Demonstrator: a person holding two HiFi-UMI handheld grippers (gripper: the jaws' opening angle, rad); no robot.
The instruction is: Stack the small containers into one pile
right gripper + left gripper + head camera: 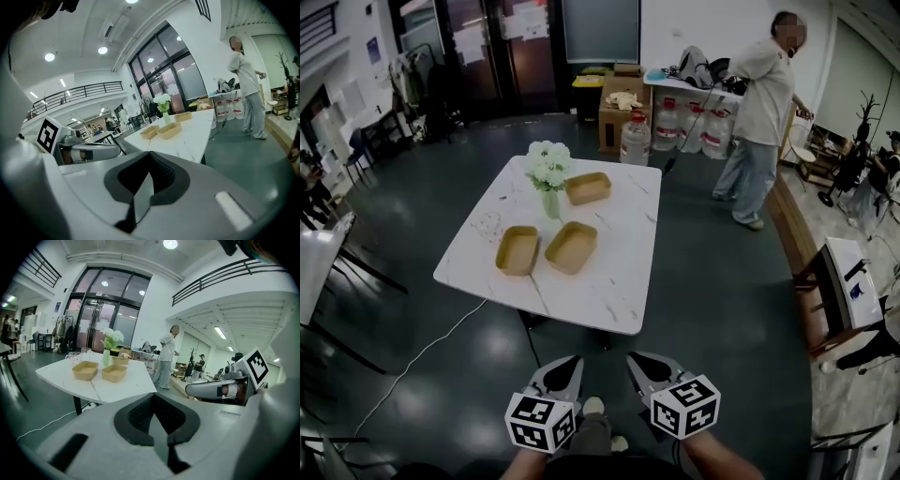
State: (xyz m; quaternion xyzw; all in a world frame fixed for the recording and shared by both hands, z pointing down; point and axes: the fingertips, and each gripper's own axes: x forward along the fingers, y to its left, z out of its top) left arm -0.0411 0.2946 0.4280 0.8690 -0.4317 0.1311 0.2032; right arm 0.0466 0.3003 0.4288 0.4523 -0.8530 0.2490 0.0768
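Observation:
Three small tan containers lie on the white marble table (609,281): one at the front left (518,250), one beside it (572,247), and one farther back (588,187). The front pair also shows in the left gripper view (85,371) (114,373) and in the right gripper view (149,131) (168,130). My left gripper (566,364) and right gripper (643,362) hang side by side below the table's near edge, well short of it. Both are shut with nothing between the jaws, as each gripper's own view confirms for the left gripper (155,399) and the right gripper (149,164).
A vase of white flowers (548,171) stands between the containers, with clear glasses (487,225) at the table's left. A person (764,112) stands at the back right near water bottles (636,141) and a cardboard box (623,103). A cable (412,361) runs across the floor.

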